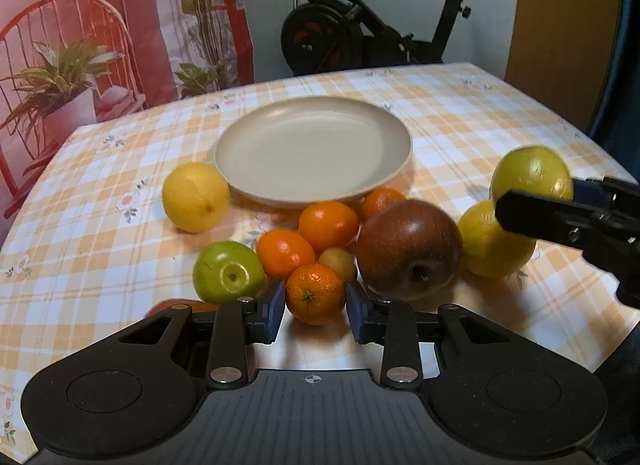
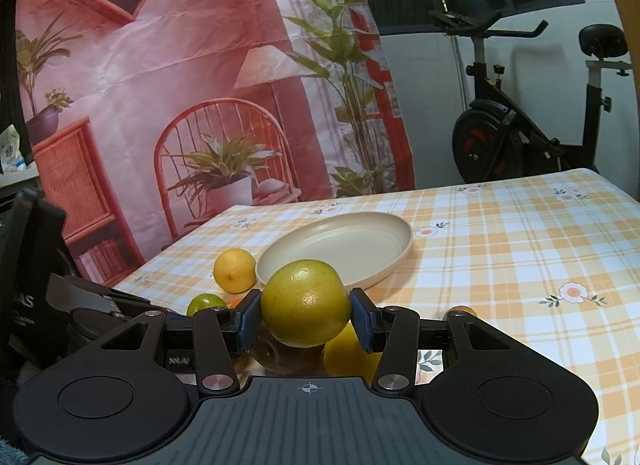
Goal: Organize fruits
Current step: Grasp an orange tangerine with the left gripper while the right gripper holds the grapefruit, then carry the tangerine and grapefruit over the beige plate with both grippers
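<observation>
A beige plate stands bare on the checked tablecloth. Before it lies a heap of fruit: a red apple, a green apple, lemons and several mandarins. My left gripper has its blue pads against both sides of the nearest mandarin, which rests on the cloth. My right gripper is shut on a yellow-green fruit held above the heap, right of the red apple; the plate lies beyond it.
The table's far edge runs behind the plate, with an exercise bike and a printed backdrop past it. Open tablecloth stretches to the right of the plate. A dark bag sits at the left.
</observation>
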